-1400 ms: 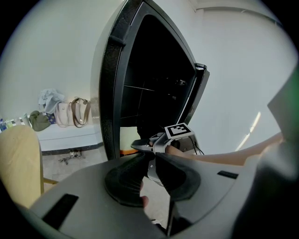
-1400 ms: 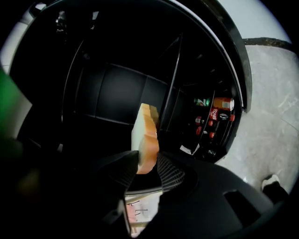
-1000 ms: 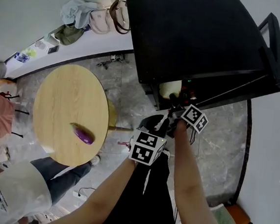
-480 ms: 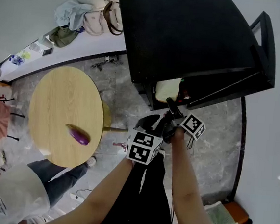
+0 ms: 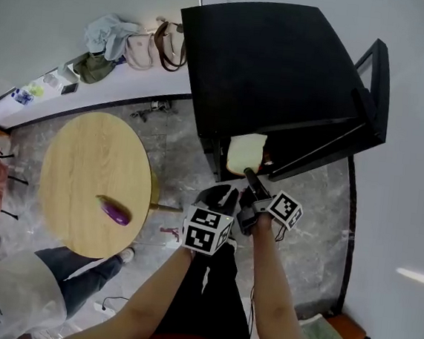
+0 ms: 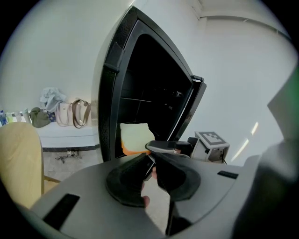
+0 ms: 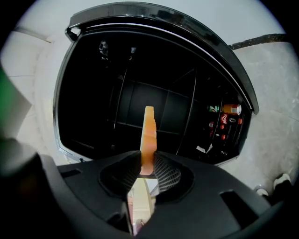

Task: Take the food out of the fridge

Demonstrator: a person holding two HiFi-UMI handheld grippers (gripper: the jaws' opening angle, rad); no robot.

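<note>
Down at knee level, the left gripper tips downward with its jaws together and nothing in them. Just beside it, the right gripper is clamped on a bread slice. Its own view gives only the thin orange edge, with the lower part lost between the pads. The left gripper view shows the pale broad face. That arm reaches toward the open fridge, the slice just at its mouth. The head view hides the shelves. The right gripper view catches cans at the fridge's right side, labels unreadable. Further off, an eggplant lies on the round table.
</note>
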